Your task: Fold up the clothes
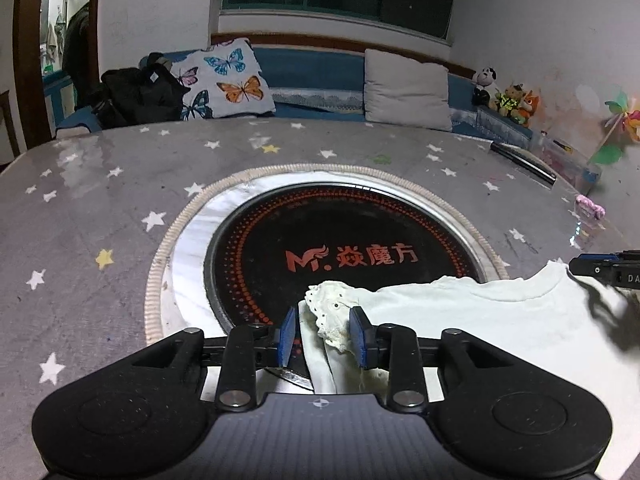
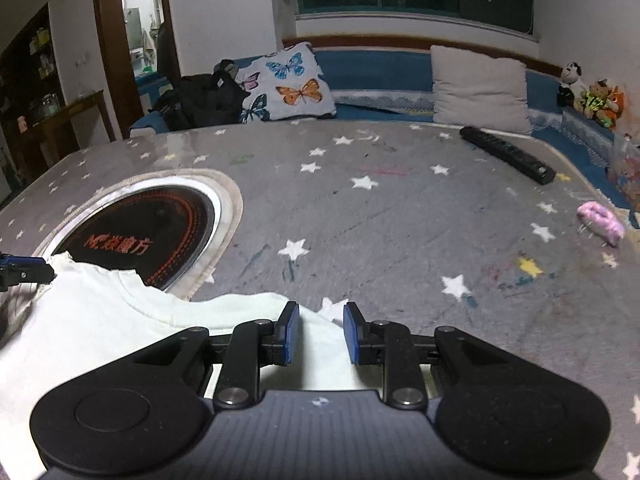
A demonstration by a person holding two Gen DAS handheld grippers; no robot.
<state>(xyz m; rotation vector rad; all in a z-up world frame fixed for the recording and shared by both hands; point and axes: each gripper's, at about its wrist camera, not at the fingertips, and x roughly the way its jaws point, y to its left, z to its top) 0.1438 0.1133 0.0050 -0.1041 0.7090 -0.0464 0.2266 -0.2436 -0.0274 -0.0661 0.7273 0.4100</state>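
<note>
A white top [image 1: 480, 312] lies at the near edge of the table, neckline facing away; it also shows in the right wrist view [image 2: 120, 320]. Its lace-trimmed sleeve [image 1: 332, 316] sits between the blue pads of my left gripper [image 1: 325, 336], whose jaws stand apart around it. My right gripper [image 2: 318, 334] is open with the top's other shoulder edge between its pads. Each gripper's tip shows in the other view: the right gripper [image 1: 600, 270] and the left gripper [image 2: 24, 270].
The table has a grey star-print cover [image 2: 400, 220] with a round black induction cooktop [image 1: 340, 248] set in it. A black remote [image 2: 506, 154] and a pink fuzzy item [image 2: 602, 222] lie at the far right. A sofa with cushions stands behind.
</note>
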